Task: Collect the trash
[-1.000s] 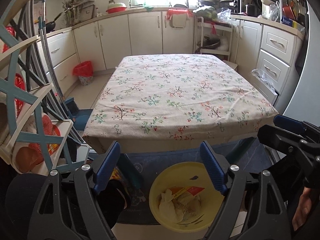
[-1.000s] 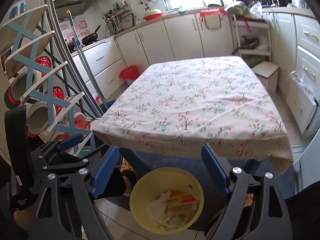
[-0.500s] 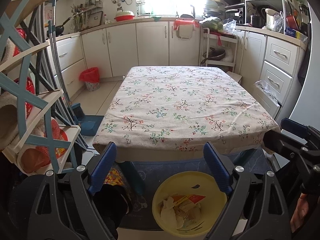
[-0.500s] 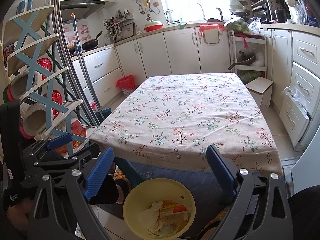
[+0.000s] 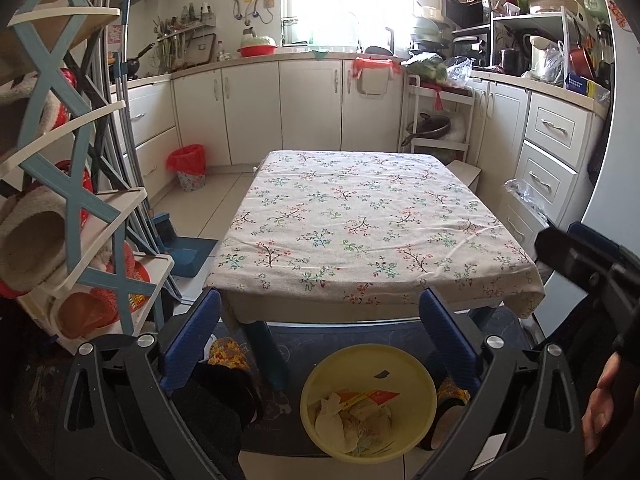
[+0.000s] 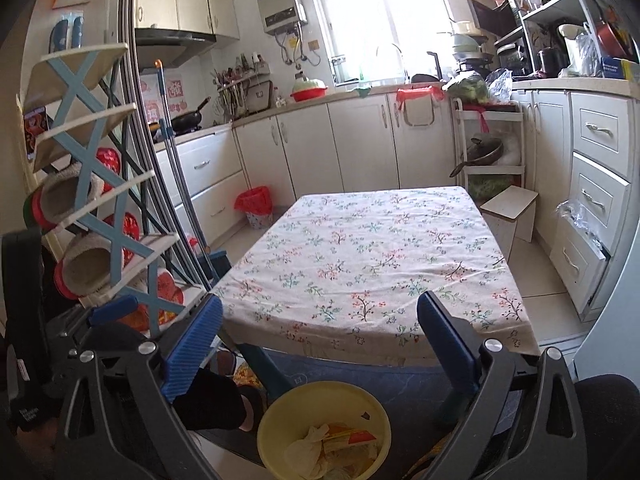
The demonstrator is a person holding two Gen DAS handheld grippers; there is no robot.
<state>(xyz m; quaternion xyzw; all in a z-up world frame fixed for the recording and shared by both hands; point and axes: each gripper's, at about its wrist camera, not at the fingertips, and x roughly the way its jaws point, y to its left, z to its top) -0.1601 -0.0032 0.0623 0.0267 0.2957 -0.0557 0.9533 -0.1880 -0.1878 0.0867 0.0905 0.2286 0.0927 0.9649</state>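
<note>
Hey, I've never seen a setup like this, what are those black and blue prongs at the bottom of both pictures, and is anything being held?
No robot here: a person carries a two-finger tool in each hand, each with a camera looking along its fingers. One picture is from the left tool, the other from the right tool. Both have just been opening, stand wide and hold nothing. Ahead is a table under a flowered cloth with nothing on it. On the floor below sits a yellow bin holding crumpled paper and wrappers.

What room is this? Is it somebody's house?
It looks like a home kitchen: white cabinets under a counter, a frying pan on the stove, and a table with a flowery cloth.
</note>
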